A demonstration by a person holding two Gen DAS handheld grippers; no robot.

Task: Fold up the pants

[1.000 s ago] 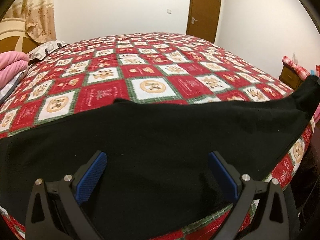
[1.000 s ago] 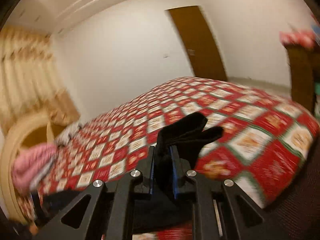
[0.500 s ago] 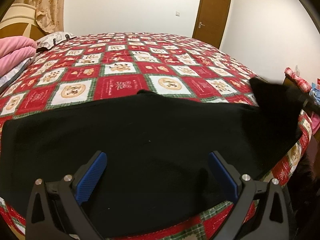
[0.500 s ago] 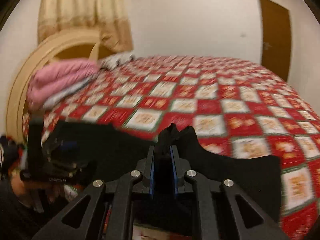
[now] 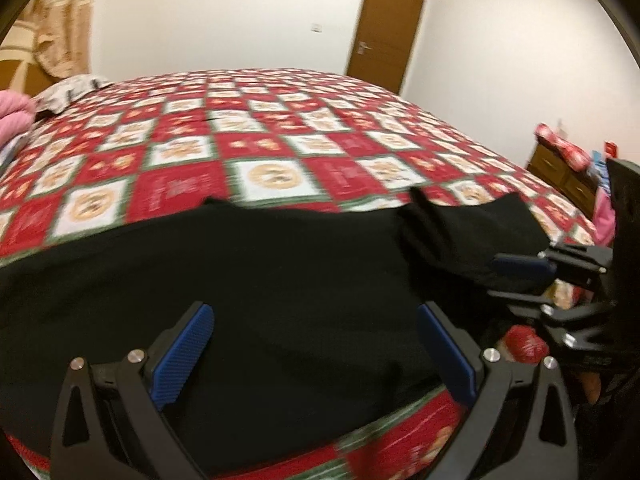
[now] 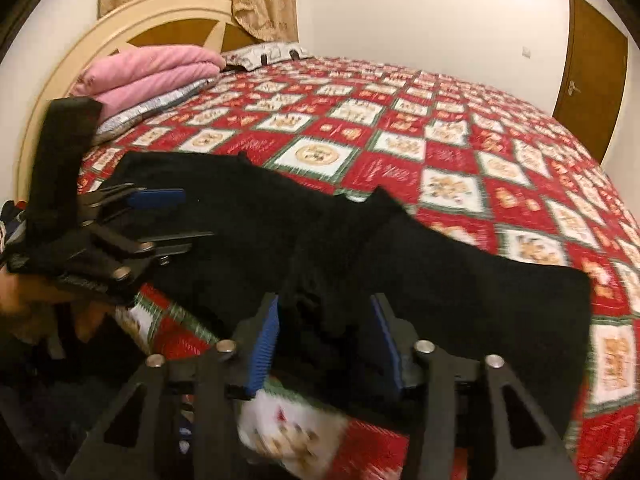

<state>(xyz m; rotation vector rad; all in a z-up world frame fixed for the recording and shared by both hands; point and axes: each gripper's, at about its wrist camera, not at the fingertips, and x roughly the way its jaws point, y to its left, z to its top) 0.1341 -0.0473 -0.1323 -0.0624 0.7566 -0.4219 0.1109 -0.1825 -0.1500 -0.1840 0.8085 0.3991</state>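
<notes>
Across the quilt's (image 6: pixel 460 152) near edge, black pants (image 6: pixel 460 280) lie folded over, rumpled.

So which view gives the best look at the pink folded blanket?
The right wrist view: the pink folded blanket shows whole, stacked by the headboard, left of the pillow. The left wrist view catches only its end at the picture's left edge.

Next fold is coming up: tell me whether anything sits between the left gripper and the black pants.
Nothing visible does. The left gripper hangs open directly over the black pants, bare cloth between its fingers. The right gripper, jaws just opened, stands off to the side.
</notes>
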